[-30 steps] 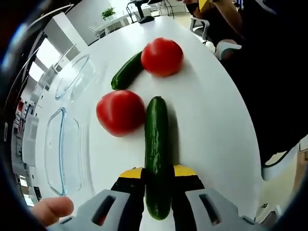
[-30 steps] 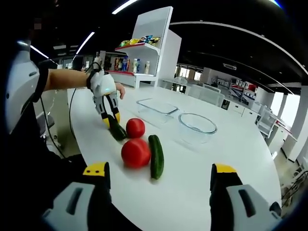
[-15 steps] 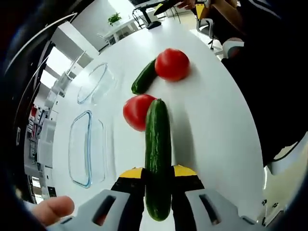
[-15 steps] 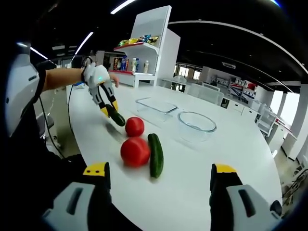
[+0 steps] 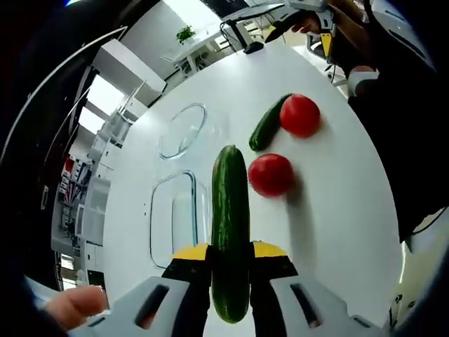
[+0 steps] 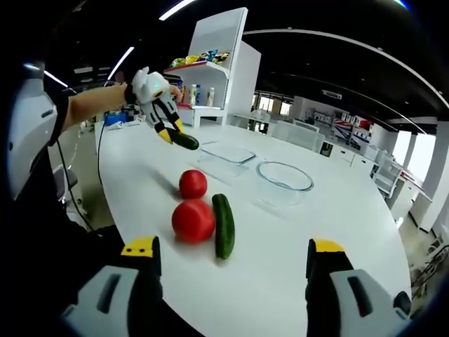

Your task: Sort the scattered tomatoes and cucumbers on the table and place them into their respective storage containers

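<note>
A person's left gripper (image 5: 230,261) is clamped on a cucumber (image 5: 230,232), its yellow-tipped jaws pressed against both sides of the vegetable, which runs straight up from six o'clock toward the middle of the left gripper view. In the right gripper view the same gripper shows at about ten o'clock, held up in the air above the white table (image 6: 295,267) with the dark green cucumber sticking out of it, the person's bare forearm (image 6: 95,105) stretching in from the left.

Below the lifted cucumber in the left gripper view, a rectangular glass container (image 5: 175,217) sits on the table at about nine o'clock of the cucumber's midpoint, and a round glass bowl (image 5: 182,130) lies beyond it toward eleven o'clock. Both look empty.

Two tomatoes and a second cucumber (image 6: 224,225) lie on the table. In the right gripper view the near tomato (image 6: 193,220) touches that cucumber's left side; the far tomato (image 6: 193,183) sits just beyond, toward twelve o'clock.

The right gripper (image 6: 231,263) hangs low at six o'clock of its own view, jaws spread wide with nothing between them, well short of the vegetables. A white shelf unit (image 6: 210,67) with coloured goods stands behind the table at twelve o'clock.
</note>
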Motion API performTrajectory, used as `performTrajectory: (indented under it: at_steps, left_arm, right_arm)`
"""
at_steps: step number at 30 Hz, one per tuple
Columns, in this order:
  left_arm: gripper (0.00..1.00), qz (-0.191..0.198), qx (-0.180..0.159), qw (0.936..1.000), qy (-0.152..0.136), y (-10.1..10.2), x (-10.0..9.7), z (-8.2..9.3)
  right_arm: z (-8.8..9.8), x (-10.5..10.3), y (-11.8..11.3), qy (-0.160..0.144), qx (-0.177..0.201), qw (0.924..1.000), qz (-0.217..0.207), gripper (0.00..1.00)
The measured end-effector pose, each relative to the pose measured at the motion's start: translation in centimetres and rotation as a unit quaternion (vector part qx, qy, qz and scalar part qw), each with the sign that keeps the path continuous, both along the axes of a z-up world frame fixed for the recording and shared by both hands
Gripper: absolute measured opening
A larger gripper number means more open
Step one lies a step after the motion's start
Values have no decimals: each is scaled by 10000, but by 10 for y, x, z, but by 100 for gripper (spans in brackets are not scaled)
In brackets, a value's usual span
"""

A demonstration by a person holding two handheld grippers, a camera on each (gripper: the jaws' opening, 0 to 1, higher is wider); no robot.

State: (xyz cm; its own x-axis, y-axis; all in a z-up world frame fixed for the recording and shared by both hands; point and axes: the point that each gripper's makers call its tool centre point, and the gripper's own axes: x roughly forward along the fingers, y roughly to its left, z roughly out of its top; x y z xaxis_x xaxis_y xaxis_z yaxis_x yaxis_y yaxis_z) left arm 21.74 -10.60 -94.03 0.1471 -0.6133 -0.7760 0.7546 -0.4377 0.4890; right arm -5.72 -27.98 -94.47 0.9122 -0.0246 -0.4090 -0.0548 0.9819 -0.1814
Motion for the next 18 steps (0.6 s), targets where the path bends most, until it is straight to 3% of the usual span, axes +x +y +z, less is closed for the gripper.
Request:
performTrajectory:
  at_steps: [11, 18]
  left_arm:
    - [20, 369, 82, 9989, -289, -32, 64, 12]
    - [20, 569, 220, 9974, -387, -63, 100, -6]
  right_arm:
    - [-3, -2, -4, 33, 12, 10000, -78, 81]
    - [-5, -4, -3, 48, 10, 9999, -97, 81]
